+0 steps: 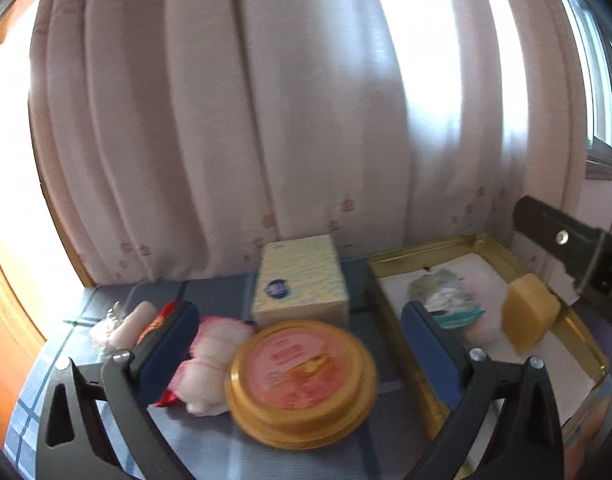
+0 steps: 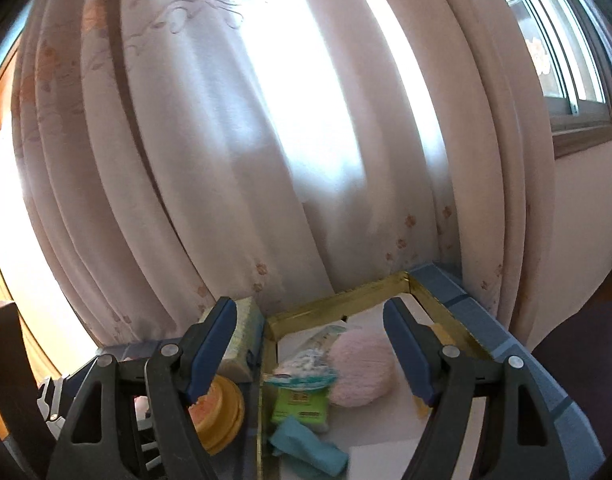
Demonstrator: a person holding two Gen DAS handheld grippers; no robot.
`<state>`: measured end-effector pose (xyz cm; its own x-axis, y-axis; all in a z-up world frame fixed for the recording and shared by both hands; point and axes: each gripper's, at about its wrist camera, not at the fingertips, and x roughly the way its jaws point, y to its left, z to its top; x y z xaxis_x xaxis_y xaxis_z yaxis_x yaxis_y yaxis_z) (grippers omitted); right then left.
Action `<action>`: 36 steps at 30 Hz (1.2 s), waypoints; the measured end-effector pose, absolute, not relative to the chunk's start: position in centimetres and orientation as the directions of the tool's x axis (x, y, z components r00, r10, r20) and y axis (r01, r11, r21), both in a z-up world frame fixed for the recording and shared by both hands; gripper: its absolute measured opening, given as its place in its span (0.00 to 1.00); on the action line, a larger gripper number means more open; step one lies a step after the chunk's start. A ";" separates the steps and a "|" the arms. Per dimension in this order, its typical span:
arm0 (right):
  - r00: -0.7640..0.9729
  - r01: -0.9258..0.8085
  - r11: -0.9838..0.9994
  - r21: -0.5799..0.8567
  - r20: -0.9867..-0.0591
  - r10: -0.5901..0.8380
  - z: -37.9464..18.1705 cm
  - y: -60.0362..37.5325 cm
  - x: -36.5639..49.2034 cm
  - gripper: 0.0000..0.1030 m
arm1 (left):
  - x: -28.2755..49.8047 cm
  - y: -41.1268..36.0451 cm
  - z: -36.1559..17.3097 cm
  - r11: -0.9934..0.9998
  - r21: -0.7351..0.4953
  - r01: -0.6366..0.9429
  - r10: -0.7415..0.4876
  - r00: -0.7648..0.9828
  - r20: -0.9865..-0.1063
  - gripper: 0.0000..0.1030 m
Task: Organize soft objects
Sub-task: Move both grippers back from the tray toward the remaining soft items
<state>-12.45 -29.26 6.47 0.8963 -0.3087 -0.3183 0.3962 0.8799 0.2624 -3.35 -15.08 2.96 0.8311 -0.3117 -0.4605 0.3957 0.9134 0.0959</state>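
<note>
Along the back edge of the worktop (image 1: 210, 292), against the curtain (image 1: 266, 120), a pale yellow tissue box (image 1: 302, 280) stood with its blue sticker facing you. Just in front of it lay a round yellow tin (image 1: 302, 380) with a pink label, and touching that tin on its left sat a pink and white soft bundle (image 1: 210, 360) with a red scrap under it. Farther toward the worktop's left edge lay a pale roll (image 1: 134, 320) beside some crinkled clear wrap.

Your left gripper (image 1: 302, 344) hung over this cluster with its jaws spread wide and nothing between them; the tin sat in the gap below.

Toward the worktop's right edge lay a gold tray (image 2: 326, 308) lined with white paper. Inside it, a fluffy pink puff (image 2: 362, 368) rested near the middle, touching a clear bag of small white pieces (image 2: 306, 360) on its left. In front of that bag lay a green packet (image 2: 302, 404), and nearer you a teal cloth (image 2: 306, 448), crumpled. A yellow sponge block (image 1: 530, 312) stood tilted at the tray's right side, just beside the other gripper's black body in the left wrist view.

Your right gripper (image 2: 314, 352) hovered above the tray with its jaws wide apart and empty, the puff and bag showing between them.
</note>
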 end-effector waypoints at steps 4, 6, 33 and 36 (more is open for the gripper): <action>0.900 0.395 0.891 0.222 -0.285 -0.328 6.1 -26.9 -11.8 0.76 | -2.6 -13.2 2.7 0.928 0.078 0.364 -0.291 0.838 -0.461 1.00; 0.905 0.392 0.896 0.209 -0.262 -0.335 5.9 -25.9 -11.7 0.76 | -2.4 -12.3 2.6 0.934 0.077 0.348 -0.278 0.846 -0.456 1.00; 0.882 0.389 0.913 0.124 -0.337 -0.330 2.9 -18.5 -5.8 0.76 | 1.9 -0.6 -0.1 0.984 0.120 0.130 -0.072 0.915 -0.398 1.00; 0.873 0.400 0.911 0.103 -0.346 -0.344 2.8 -17.8 -5.1 0.76 | 2.5 0.5 -0.1 0.988 0.107 0.113 -0.061 0.915 -0.399 1.00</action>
<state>-5.10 -17.80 2.78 0.8725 -0.3445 -0.3464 0.4003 0.9106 0.1028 2.54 0.48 -0.12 0.9150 -0.0614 -0.3989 0.1128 0.9879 0.1067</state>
